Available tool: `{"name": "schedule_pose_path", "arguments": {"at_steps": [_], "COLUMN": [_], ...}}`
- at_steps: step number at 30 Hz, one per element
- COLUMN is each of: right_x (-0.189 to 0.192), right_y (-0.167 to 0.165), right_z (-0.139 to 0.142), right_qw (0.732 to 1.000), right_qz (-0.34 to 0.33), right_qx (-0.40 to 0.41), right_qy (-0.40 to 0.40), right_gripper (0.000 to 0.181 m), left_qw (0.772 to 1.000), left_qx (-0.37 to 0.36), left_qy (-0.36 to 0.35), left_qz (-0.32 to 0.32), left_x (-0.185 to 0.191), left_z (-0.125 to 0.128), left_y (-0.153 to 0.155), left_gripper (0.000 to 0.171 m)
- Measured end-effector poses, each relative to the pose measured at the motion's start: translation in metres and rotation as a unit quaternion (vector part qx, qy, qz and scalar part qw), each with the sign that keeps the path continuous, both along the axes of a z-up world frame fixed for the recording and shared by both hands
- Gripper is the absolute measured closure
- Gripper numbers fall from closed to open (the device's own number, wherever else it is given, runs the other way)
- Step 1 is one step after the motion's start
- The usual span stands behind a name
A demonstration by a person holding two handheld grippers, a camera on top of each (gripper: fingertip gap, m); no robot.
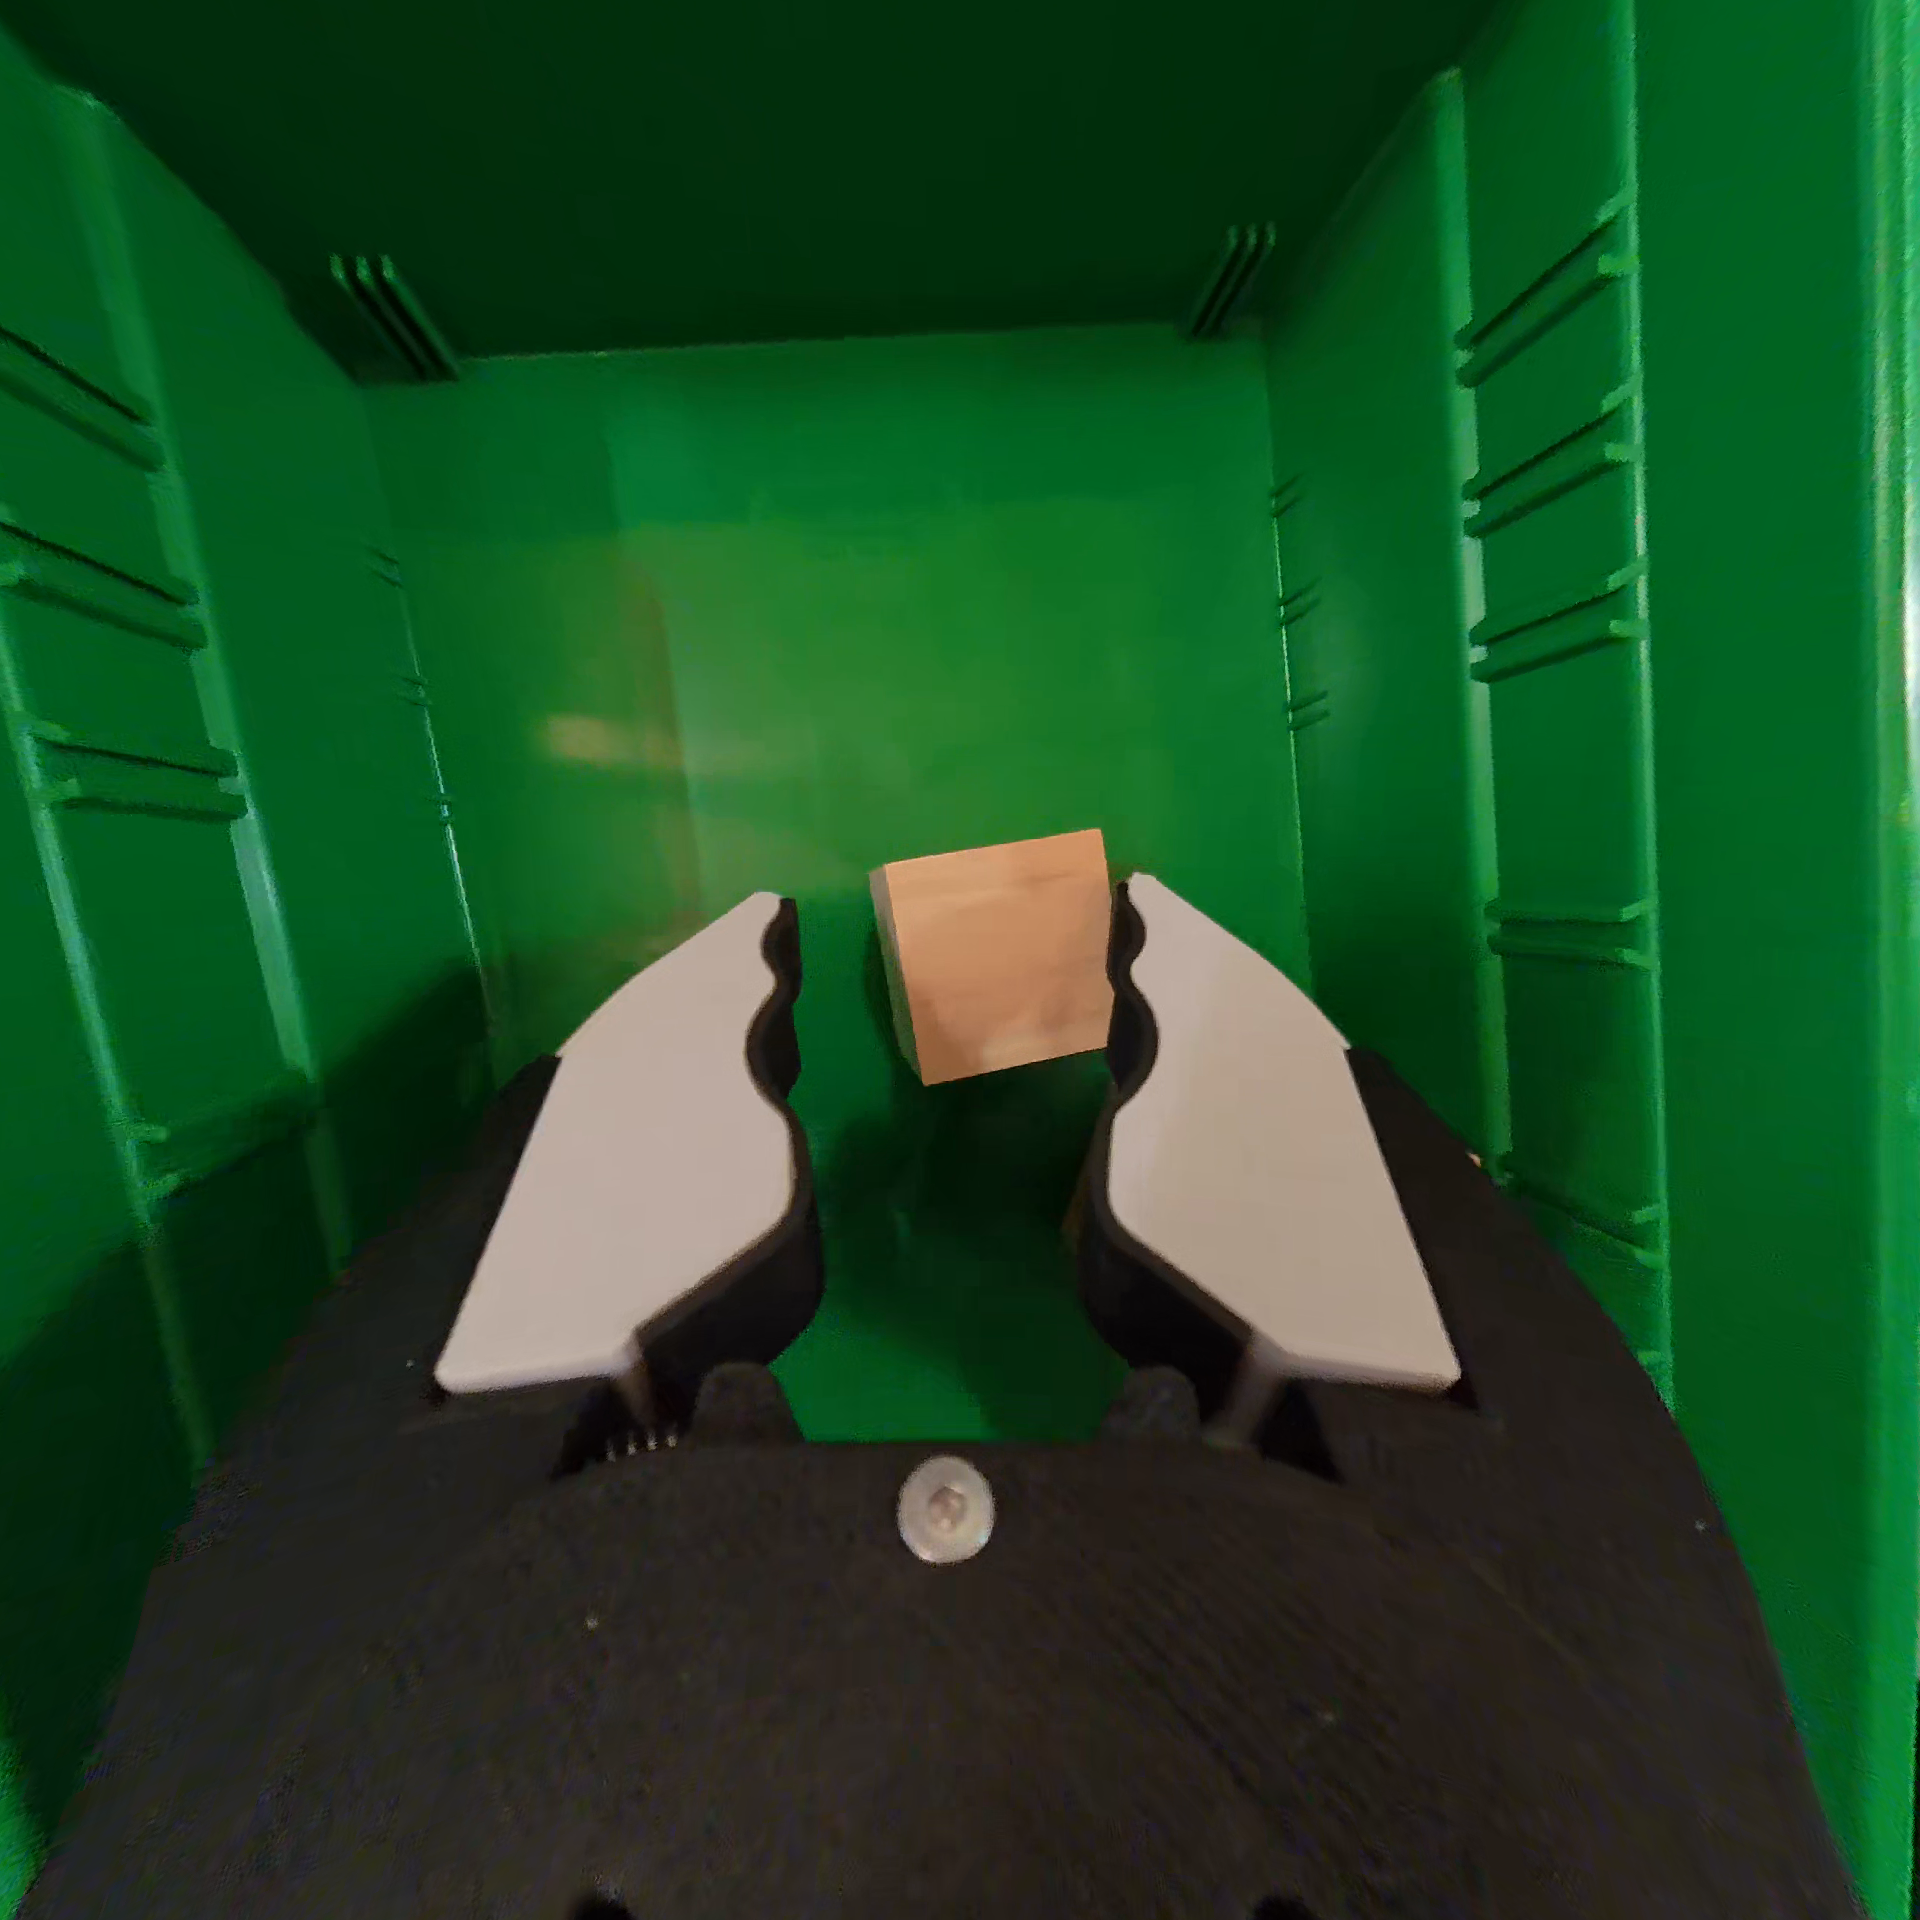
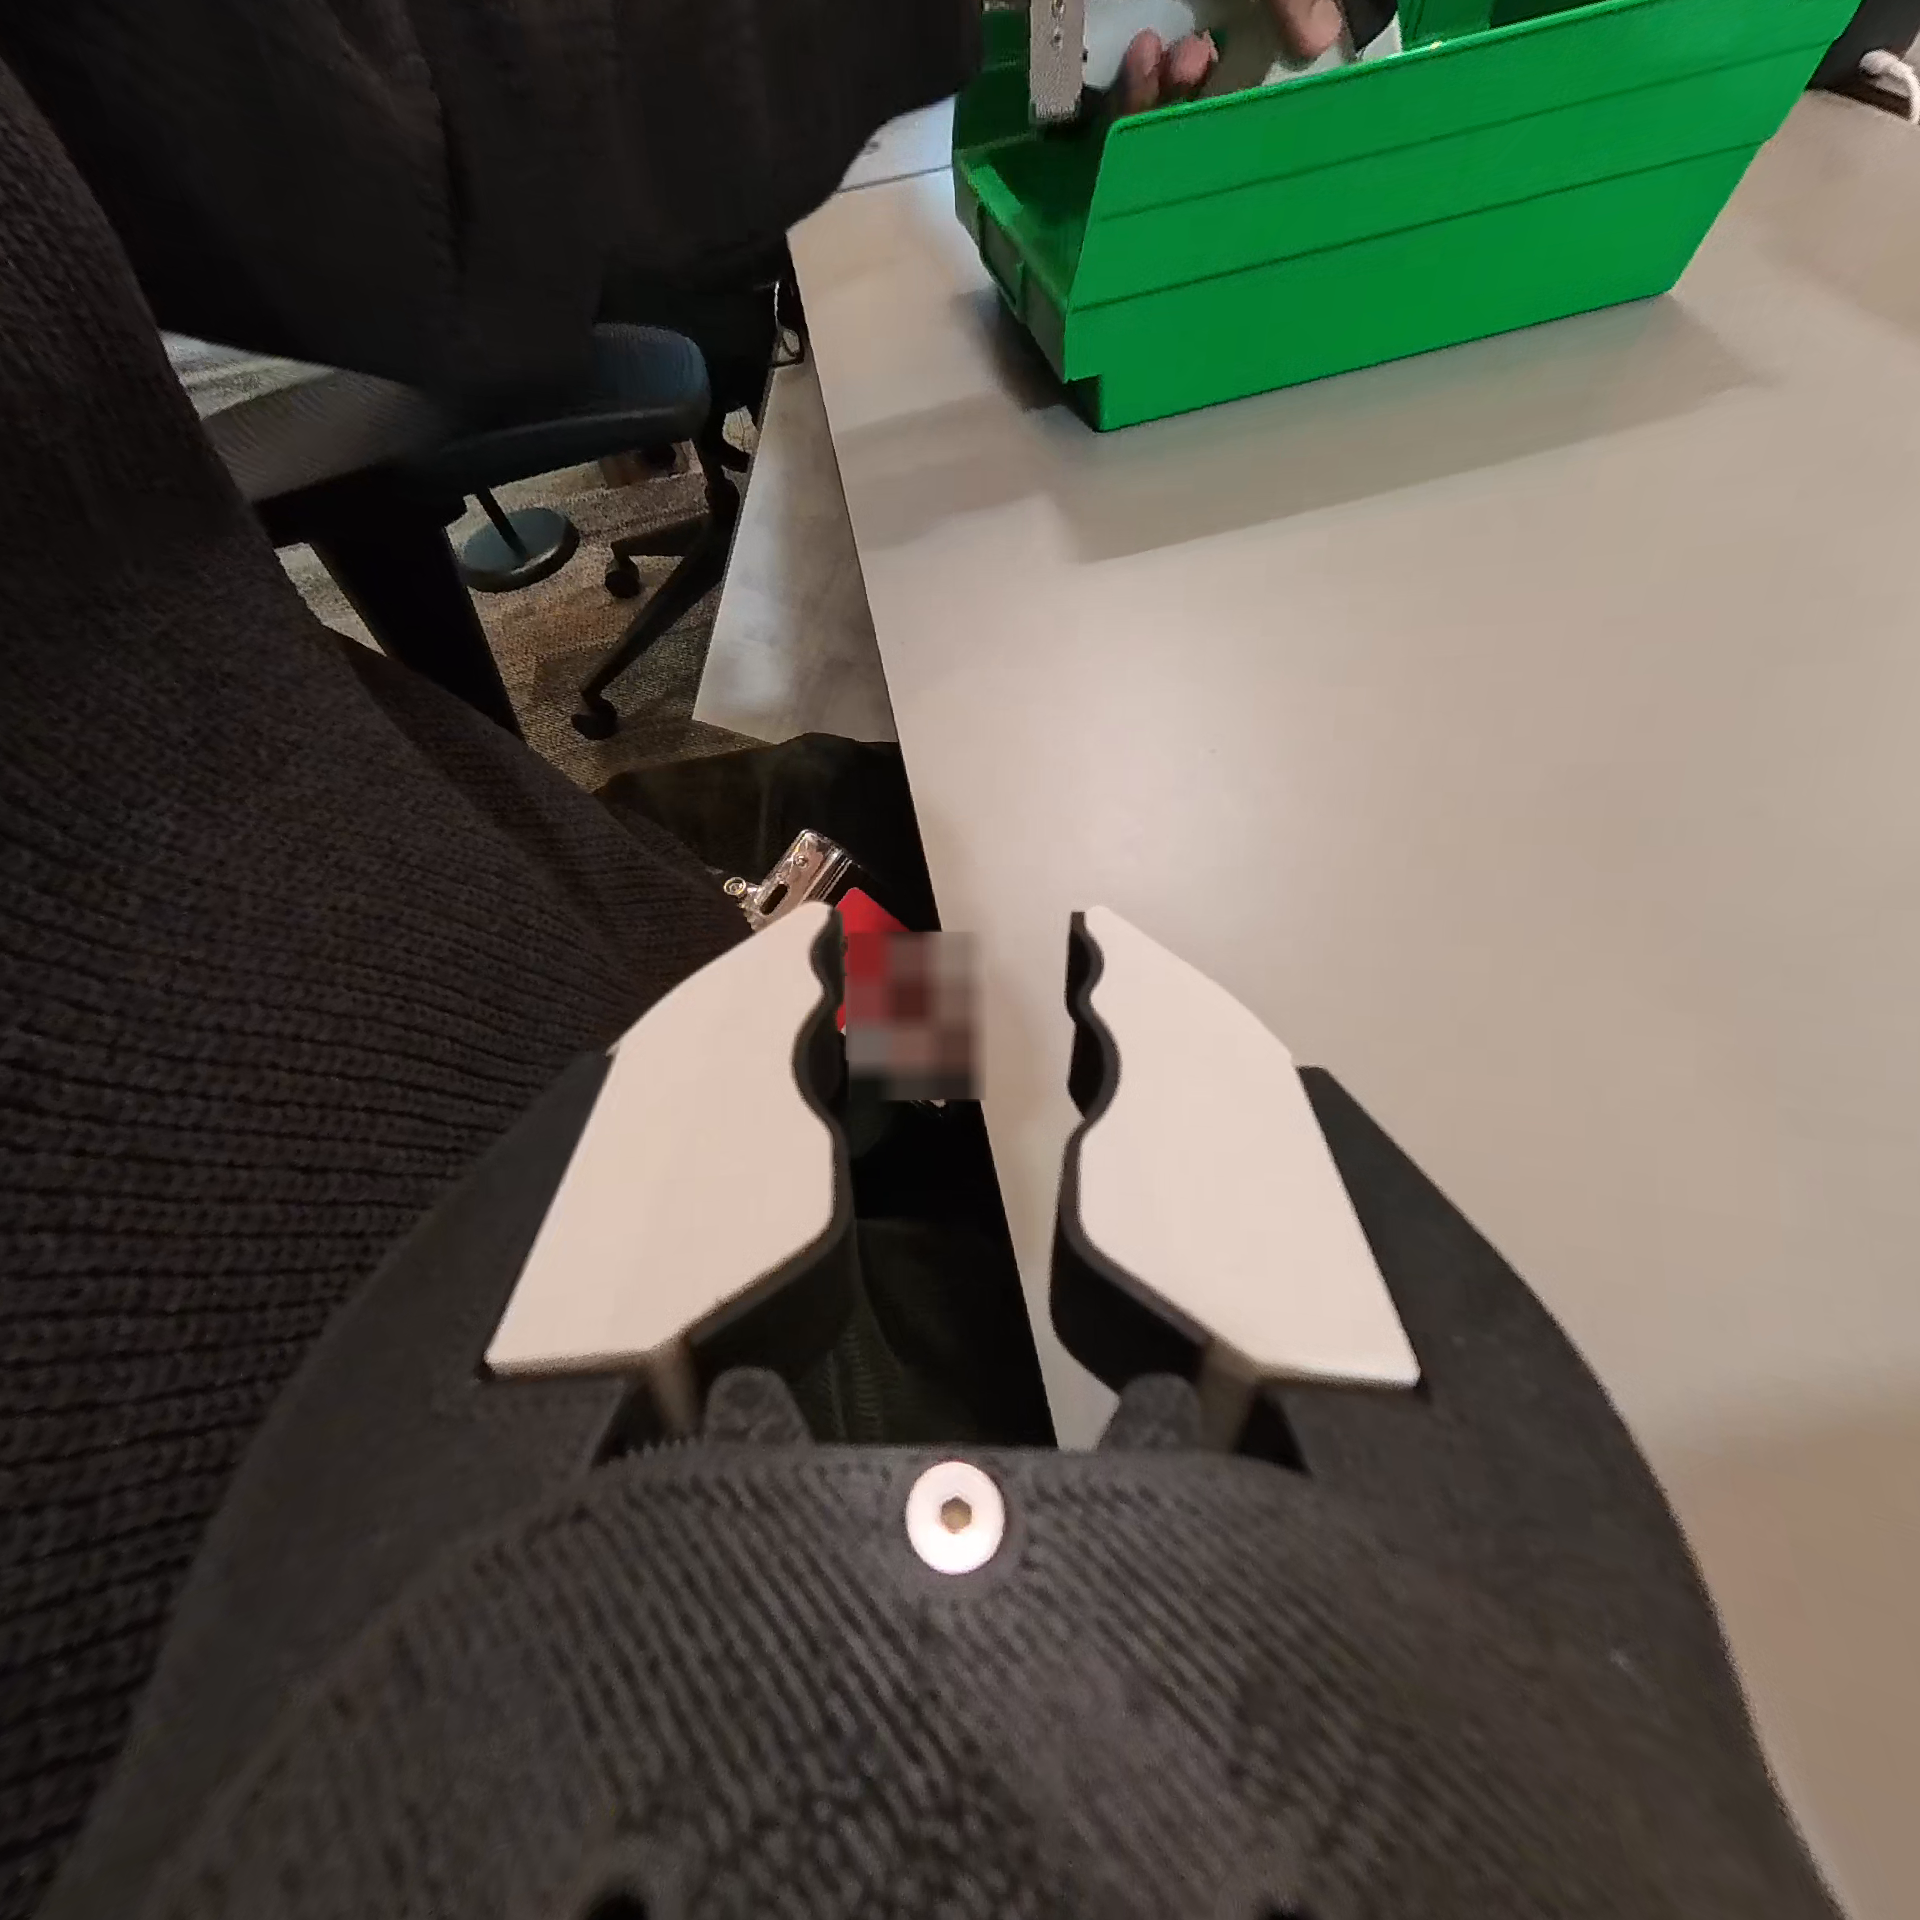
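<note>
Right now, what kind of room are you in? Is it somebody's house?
Probably an office or workroom, not a house. There is a grey desk, a rolling office chair on carpet, and a green plastic storage bin on the desk, with a small wooden block inside it.

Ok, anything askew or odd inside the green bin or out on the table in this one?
One thing: the wooden block inside the green bin sits tilted between the open left tongs, against the right-hand finger only, apparently off the floor. Outside, the right tongs hang open and empty over the grey table edge; nothing spilled or damaged.
</note>
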State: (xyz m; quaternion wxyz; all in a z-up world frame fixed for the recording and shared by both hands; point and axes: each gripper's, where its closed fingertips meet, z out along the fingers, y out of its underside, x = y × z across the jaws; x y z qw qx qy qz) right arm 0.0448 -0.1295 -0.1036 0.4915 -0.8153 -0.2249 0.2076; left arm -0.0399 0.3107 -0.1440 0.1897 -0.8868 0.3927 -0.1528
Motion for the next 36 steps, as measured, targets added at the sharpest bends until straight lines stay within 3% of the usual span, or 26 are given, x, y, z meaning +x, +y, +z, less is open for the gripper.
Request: {"name": "schedule_pose_path", "arguments": {"at_steps": [4, 13, 20, 24, 27, 32, 36], "right_x": [0.000, 0.005, 0.006, 0.008, 0.009, 0.018, 0.026], "right_y": [0.000, 0.002, 0.002, 0.003, 0.005, 0.016, 0.029], "right_z": [0.000, 0.000, 0.000, -0.003, -0.004, 0.005, 0.033], "right_qw": [1.000, 1.000, 1.000, 1.000, 1.000, 0.998, 0.984], "right_qz": [0.000, -0.012, -0.015, -0.018, -0.023, -0.050, -0.076], "right_qx": [-0.001, 0.004, 0.005, 0.002, 0.003, 0.019, 0.054], "right_qy": [-0.002, -0.009, -0.011, -0.017, -0.015, 0.036, 0.155], "right_gripper": [0.139, 0.142, 0.143, 0.143, 0.144, 0.145, 0.144], "left_qw": [0.998, 0.989, 0.992, 0.996, 0.984, 0.932, 0.847], "left_qx": [-0.010, 0.004, 0.028, 0.083, 0.101, 0.061, -0.047], "left_qy": [0.051, 0.112, 0.096, -0.009, -0.140, -0.329, -0.483], "left_qz": [-0.035, -0.095, -0.082, -0.023, -0.036, -0.143, -0.216], "left_x": [-0.005, -0.007, -0.006, 0.000, 0.020, 0.057, 0.074], "left_z": [0.001, -0.010, -0.006, 0.032, 0.073, 0.138, 0.174], "left_y": [-0.003, -0.014, -0.004, 0.018, 0.001, -0.087, -0.177], "left_gripper": [0.108, 0.119, 0.125, 0.125, 0.126, 0.126, 0.126]}}
